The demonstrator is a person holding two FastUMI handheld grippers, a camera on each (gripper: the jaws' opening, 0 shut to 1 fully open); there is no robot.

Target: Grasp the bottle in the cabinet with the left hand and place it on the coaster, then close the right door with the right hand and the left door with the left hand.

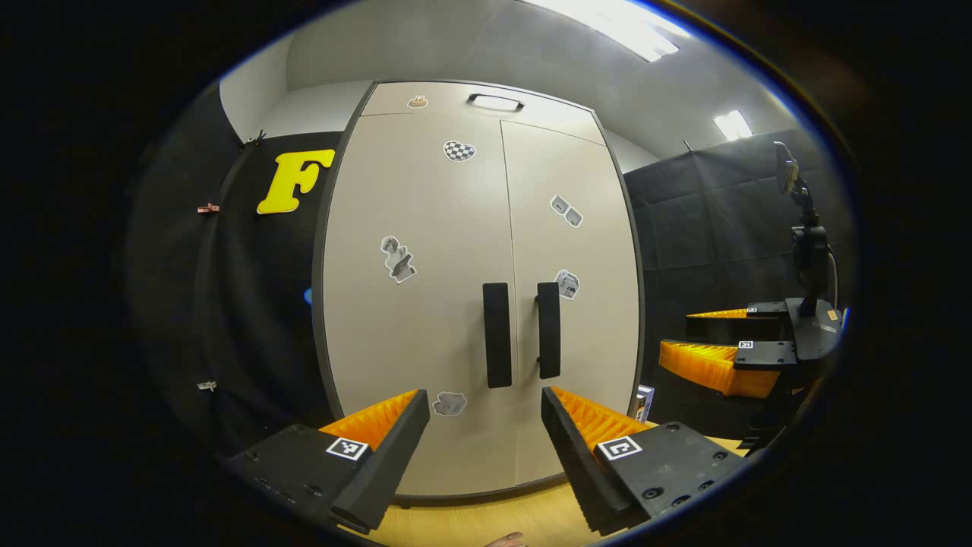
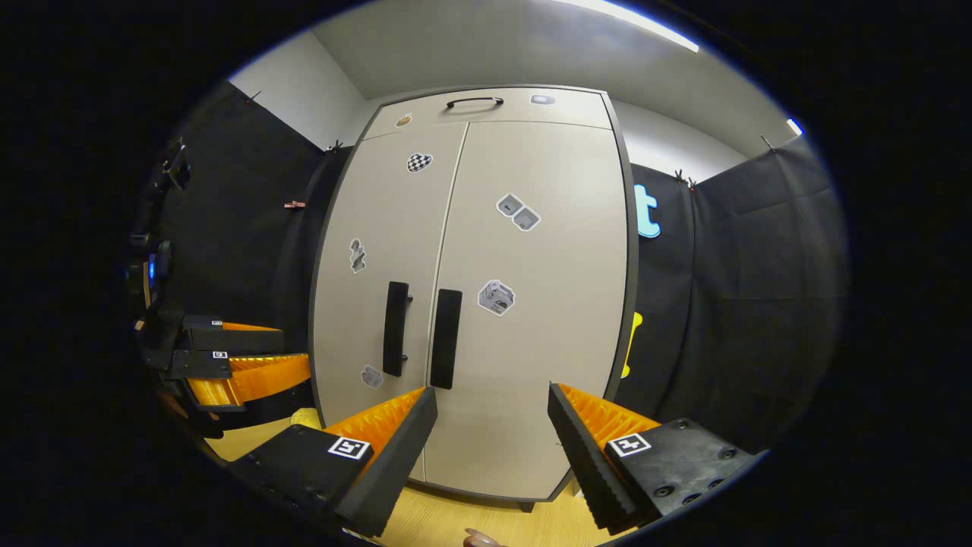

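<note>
A tall beige cabinet (image 1: 425, 304) stands on the wooden table with both doors flat shut. Two black vertical handles (image 1: 497, 334) sit side by side at the middle seam. My left gripper (image 1: 484, 393) is open in front of the lower doors, a short way off, with nothing between its fingers. My right gripper (image 2: 492, 389) is likewise open and empty, facing the right door (image 2: 531, 304). The right gripper (image 1: 676, 332) hangs to the right of the cabinet in the left gripper view. The left gripper (image 2: 296, 348) is open at the left in the right gripper view.
The light wooden table top (image 1: 486, 520) runs in front of the cabinet. A small labelled object (image 1: 644, 399) stands by the cabinet's right side. Something yellow (image 2: 304, 416) lies on the table left of the cabinet. Black cloth walls close in on both sides.
</note>
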